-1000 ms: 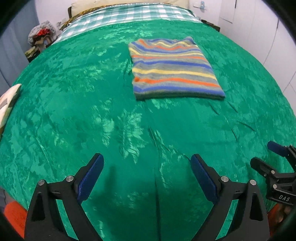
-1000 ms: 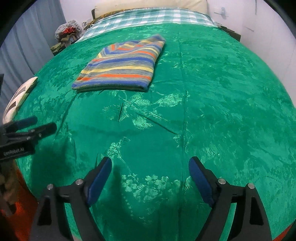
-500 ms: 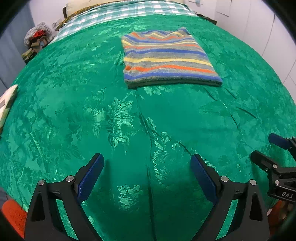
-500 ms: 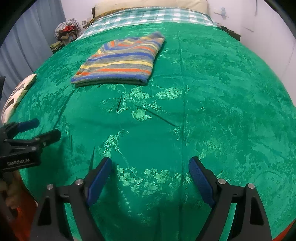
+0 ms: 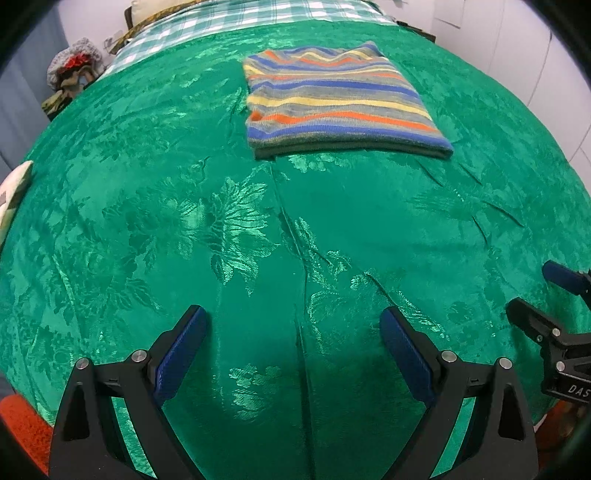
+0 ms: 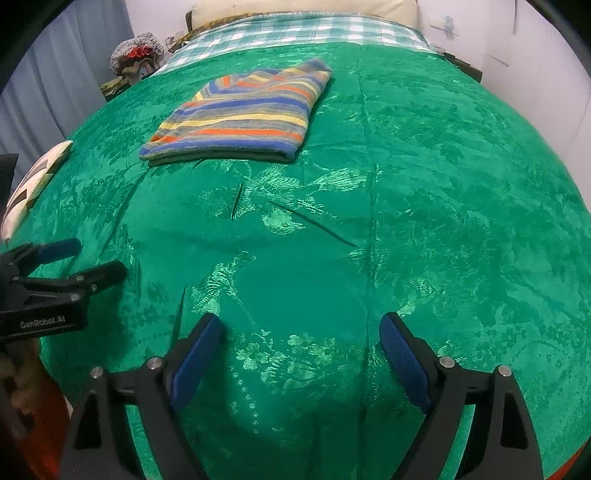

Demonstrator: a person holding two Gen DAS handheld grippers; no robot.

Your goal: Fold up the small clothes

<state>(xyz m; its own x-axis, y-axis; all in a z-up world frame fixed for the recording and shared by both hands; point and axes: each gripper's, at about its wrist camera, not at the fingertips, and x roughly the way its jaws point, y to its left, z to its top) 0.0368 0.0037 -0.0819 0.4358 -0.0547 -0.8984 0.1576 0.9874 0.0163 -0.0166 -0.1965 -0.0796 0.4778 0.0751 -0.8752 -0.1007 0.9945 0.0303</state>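
Bed (image 6: pixel 424 192) fills nearly the whole view, covered w/ shiny green spread (image 5: pixel 184 221), floral weave, a few creases and a long seam down the middle. Beyond the spread, green-white checked sheet (image 6: pixel 295 31) at the head end, then a cream pillow (image 6: pixel 303 9) against the wall. White walls (image 6: pixel 535 48) behind and to the right. Grey-blue curtain (image 6: pixel 55 92) on the left. Heap of stuff (image 6: pixel 133 59) in the far left corner beside the bed. Patterned cushion (image 6: pixel 33 184) at the bed's left edge. Orange surface (image 5: pixel 22 417) below the near edge. Even, soft light.
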